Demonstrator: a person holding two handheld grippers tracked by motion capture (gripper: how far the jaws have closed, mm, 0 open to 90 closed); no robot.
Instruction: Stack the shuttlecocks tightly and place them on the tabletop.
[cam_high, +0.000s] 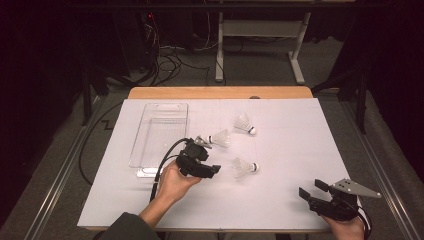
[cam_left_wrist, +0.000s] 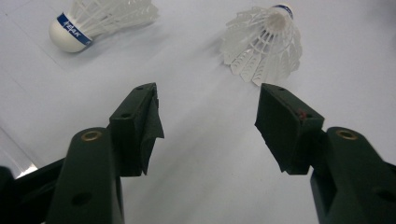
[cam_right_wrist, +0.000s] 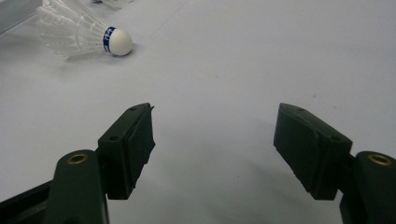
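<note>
White sheet (cam_high: 280, 165) covers the table, wooden edge showing at the top of the high view. Clear plastic tray (cam_high: 159, 135) sits left of centre in the high view, long side running away from the person.

Three shuttlecocks lie on the sheet, all outside the tray:
- shuttle 1 (cam_high: 220, 138), centre of the high view, just right of the tray, on its side.
- shuttle 2 (cam_high: 244, 124), up and right of shuttle 1, cork end pointing right.
- shuttle 3 (cam_high: 245, 168), lower centre, on its side, cork with a dark band pointing right.

Left gripper (cam_high: 212, 169) is in the centre of the high view, held by the left hand (cam_high: 175, 182), just left of shuttle 3 and just below shuttle 1. Jaws stand wide apart, nothing between them. In the left gripper view, bare sheet shows in the gap; one shuttle lies at the upper left with a blue-banded cork (cam_left_wrist: 70, 32), another at the upper right just past the right jaw tip, skirt toward the camera. No contact with either.

Right gripper (cam_high: 312, 189) is at the lower right of the high view, near the table's front edge, grey plate on top, well apart from every shuttle. Jaws wide apart, empty. Right gripper view: bare sheet between the jaws, one shuttle at the upper left, cork (cam_right_wrist: 119, 42) pointing right.

Black cable trails from the left gripper down past the wrist.
</note>
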